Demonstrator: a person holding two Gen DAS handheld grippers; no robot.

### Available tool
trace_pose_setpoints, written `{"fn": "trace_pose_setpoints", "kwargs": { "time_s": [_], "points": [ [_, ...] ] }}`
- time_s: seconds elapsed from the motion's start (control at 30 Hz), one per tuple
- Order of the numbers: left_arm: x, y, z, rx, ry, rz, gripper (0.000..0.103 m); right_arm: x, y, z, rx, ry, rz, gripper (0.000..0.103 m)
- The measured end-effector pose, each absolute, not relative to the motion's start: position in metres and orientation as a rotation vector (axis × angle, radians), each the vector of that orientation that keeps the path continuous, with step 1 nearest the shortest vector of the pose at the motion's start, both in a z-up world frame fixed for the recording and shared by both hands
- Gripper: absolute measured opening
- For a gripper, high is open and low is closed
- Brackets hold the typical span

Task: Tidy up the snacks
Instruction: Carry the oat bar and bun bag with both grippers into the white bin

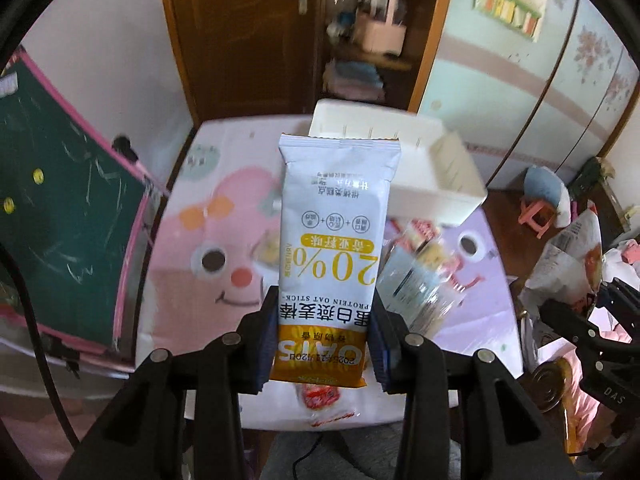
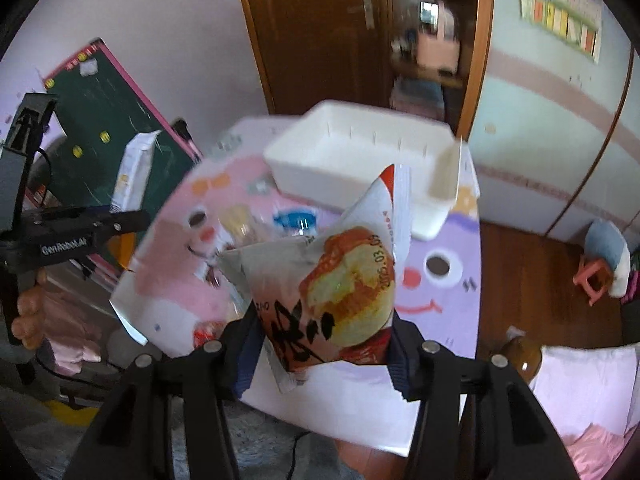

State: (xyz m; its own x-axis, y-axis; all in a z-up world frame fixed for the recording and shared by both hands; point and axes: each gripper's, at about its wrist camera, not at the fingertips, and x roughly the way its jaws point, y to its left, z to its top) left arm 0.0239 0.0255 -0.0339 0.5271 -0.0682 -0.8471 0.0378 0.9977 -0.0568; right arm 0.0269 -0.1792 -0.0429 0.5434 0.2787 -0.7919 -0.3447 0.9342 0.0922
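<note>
My left gripper (image 1: 322,344) is shut on a white and yellow oat stick packet (image 1: 336,236), held upright above the table. It also shows from the side in the right wrist view (image 2: 134,170). My right gripper (image 2: 324,344) is shut on a white snack bag with an orange bun picture (image 2: 332,288), held above the table; the bag shows at the right edge of the left wrist view (image 1: 568,264). A white plastic bin (image 2: 360,160) stands open at the table's far end; it also shows in the left wrist view (image 1: 432,160).
Several loose snack packets (image 1: 420,264) lie on the cartoon tablecloth (image 2: 440,292) near the bin. A green chalkboard (image 1: 60,200) leans at the left. A wooden door and shelves stand behind the table. A pink stool (image 2: 592,276) is on the floor at right.
</note>
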Motion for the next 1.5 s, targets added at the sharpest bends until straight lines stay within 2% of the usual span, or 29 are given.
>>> {"fn": "trace_pose_setpoints", "kwargs": {
  "time_s": [0.33, 0.6, 1.0, 1.27, 1.5],
  "points": [
    [0.047, 0.002, 0.028, 0.029, 0.911, -0.098, 0.039, 0.052, -0.178, 0.017, -0.05, 0.806, 0.368, 0.054],
    [0.115, -0.016, 0.028, 0.061, 0.917, -0.145, 0.039, 0.113, -0.182, 0.026, -0.055, 0.813, 0.291, 0.054],
    [0.249, -0.049, -0.064, 0.114, 1.06, -0.218, 0.039, 0.247, -0.205, -0.073, 0.045, 0.957, 0.157, 0.055],
    [0.293, -0.06, -0.111, 0.117, 1.098, -0.243, 0.04, 0.294, -0.205, -0.148, 0.13, 0.981, 0.146, 0.056],
    [0.32, -0.056, -0.14, 0.117, 1.119, -0.211, 0.041, 0.312, -0.191, -0.167, 0.087, 0.963, 0.131, 0.058]
  ]
}}
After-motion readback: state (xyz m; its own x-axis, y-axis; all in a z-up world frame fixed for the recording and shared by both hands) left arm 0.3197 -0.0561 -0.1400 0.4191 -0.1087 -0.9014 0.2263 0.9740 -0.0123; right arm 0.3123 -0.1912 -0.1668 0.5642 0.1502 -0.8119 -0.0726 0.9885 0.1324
